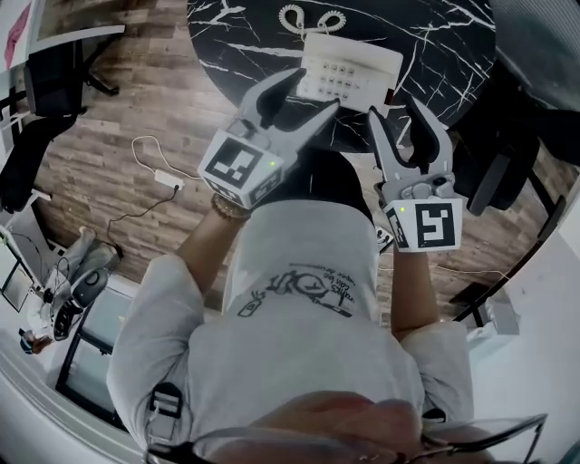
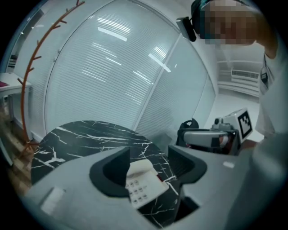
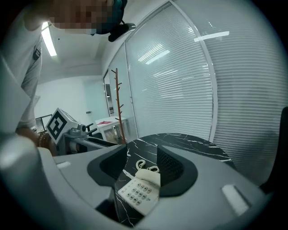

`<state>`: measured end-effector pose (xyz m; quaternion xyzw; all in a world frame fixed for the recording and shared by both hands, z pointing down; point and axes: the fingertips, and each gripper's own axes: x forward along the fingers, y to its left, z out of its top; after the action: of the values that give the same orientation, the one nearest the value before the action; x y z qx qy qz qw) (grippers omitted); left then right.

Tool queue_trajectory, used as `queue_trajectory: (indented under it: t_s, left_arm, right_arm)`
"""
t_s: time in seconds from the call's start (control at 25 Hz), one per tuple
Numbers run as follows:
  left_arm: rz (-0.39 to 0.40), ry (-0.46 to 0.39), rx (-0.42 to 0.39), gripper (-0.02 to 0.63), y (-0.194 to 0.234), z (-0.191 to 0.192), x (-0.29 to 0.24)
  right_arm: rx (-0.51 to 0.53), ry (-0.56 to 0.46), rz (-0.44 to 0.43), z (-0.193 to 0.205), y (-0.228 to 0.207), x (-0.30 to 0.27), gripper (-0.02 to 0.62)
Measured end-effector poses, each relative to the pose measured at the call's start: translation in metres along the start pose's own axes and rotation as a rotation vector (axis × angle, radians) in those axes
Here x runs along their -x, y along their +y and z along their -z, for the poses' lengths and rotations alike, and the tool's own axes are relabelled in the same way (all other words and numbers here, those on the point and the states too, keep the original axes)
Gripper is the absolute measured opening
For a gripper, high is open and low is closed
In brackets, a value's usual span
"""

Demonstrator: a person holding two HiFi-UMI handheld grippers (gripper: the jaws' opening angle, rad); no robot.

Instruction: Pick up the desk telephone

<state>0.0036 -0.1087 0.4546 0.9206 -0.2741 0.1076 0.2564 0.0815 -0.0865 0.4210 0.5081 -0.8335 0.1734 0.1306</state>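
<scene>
Desk telephone (image 1: 349, 71): white, flat on round black marble table (image 1: 444, 54), near its front edge; coiled cord (image 1: 308, 18) behind. Left gripper (image 1: 313, 91), right gripper (image 1: 396, 111) close before phone, jaws parted, nothing between pads.
</scene>
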Motion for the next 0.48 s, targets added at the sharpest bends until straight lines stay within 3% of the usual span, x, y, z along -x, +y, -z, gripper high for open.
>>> queue_trajectory:
  t_s: [0.48]
  left_arm:
    - [-0.021, 0.129, 0.126, 0.33, 0.053, 0.101, -0.04]
  right_arm:
    - [-0.088, 0.124, 0.057, 0.107, -0.037, -0.038, 0.315]
